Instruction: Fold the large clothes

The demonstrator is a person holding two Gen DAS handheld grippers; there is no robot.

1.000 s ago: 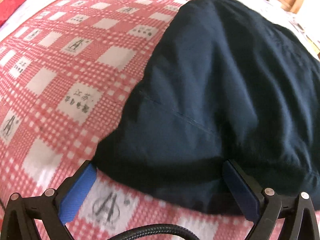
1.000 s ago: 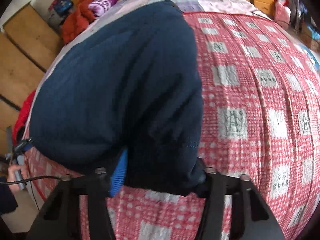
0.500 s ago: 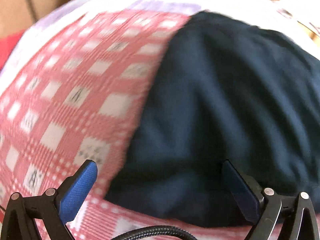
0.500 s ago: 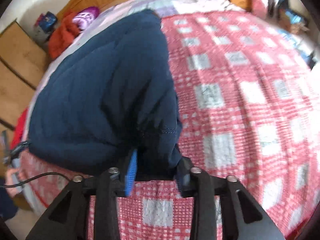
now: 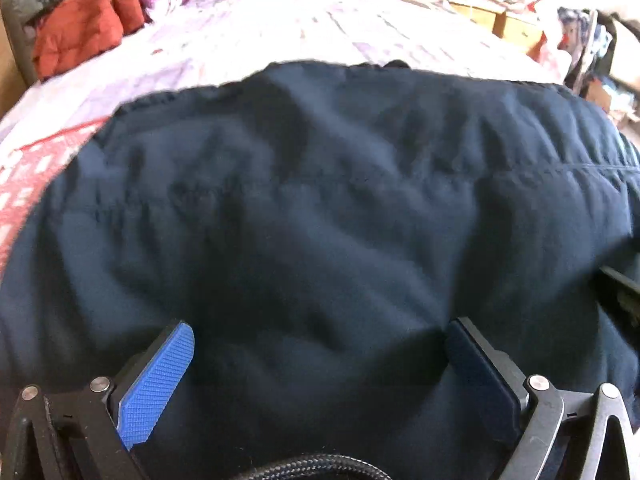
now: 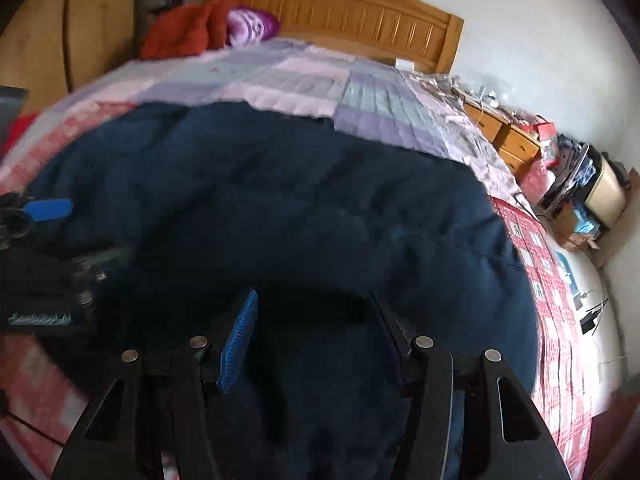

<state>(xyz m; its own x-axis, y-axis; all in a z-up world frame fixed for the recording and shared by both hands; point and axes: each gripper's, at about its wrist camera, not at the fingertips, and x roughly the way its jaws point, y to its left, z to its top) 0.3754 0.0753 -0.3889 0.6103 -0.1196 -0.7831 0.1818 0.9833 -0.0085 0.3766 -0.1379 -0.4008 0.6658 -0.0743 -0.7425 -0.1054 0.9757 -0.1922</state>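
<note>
Left gripper (image 5: 316, 354): jaws spread wide, nothing pinched, blue ribbed pads (image 5: 156, 384) resting over the navy garment (image 5: 320, 220). Right gripper (image 6: 312, 328): jaws parted over a dark fold; whether they pinch cloth cannot be told. Garment is soft, matte, puffed, with stitched seams, lying spread across the bed. Beneath it, a red-and-white checked cover (image 6: 560, 320), then a pale lilac quilt (image 6: 288, 80). Farther: red clothing (image 6: 180, 32) and a purple bundle (image 6: 252, 26) against the slatted wooden headboard (image 6: 360, 12). Cluttered wooden drawers (image 6: 508, 136) stand at right, by the white wall (image 6: 540, 32).
</note>
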